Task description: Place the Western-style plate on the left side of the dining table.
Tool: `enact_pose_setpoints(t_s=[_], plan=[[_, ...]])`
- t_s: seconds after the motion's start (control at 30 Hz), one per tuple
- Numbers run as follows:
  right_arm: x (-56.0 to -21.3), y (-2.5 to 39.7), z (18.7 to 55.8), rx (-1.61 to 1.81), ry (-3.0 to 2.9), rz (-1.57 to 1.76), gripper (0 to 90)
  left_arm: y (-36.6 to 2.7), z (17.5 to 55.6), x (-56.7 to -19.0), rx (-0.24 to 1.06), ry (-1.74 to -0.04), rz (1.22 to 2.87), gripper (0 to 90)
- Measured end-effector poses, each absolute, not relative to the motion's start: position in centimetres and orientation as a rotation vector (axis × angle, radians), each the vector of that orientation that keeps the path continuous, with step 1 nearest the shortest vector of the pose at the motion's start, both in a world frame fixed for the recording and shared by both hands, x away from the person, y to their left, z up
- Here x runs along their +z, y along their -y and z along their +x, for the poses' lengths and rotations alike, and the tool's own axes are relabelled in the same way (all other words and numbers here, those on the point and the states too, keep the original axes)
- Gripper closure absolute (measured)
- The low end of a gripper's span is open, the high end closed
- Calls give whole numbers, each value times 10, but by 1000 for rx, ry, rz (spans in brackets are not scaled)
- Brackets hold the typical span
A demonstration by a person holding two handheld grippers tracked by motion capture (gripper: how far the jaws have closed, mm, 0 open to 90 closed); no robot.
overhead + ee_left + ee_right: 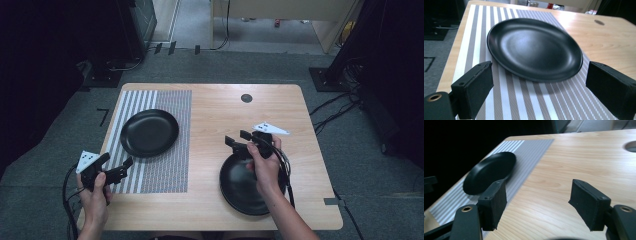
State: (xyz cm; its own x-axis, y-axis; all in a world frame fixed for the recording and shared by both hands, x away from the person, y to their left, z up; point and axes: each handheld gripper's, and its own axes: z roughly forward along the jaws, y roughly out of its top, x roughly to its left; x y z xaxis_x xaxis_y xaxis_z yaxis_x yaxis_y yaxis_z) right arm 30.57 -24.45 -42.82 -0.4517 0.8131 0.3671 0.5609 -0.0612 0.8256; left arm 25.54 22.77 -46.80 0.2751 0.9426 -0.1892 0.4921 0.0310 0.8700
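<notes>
High view: left gripper [119,164] jaws spread beside the plate [149,132] on the striped mat [170,170]; right gripper [239,138] jaws spread above another plate [235,187].

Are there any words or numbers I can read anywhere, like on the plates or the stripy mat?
None: no words, numbers or labels can be read here.
The plate on the striped mat is plain black.
The second plate on the bare table is plain black too.
The mat has only stripes.
The left gripper and the right gripper carry no readable marking.
</notes>
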Motion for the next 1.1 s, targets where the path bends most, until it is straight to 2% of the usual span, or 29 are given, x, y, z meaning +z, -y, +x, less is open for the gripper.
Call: enact_pose_setpoints(t_s=[0.2, 0.5, 1.1], plan=[[-437, 280, 287, 1472, -1926, 1507, 292, -232, 239, -483, 665, -1393, 1625, 73], [-460, 326, 257, 1417, -1852, 1586, 299, -243, 223, -496, 669, -1424, 1672, 73], [-490, 383, 223, 1291, -1773, 1668, 300, -241, 218, -512, 727, -1475, 1791, 73]])
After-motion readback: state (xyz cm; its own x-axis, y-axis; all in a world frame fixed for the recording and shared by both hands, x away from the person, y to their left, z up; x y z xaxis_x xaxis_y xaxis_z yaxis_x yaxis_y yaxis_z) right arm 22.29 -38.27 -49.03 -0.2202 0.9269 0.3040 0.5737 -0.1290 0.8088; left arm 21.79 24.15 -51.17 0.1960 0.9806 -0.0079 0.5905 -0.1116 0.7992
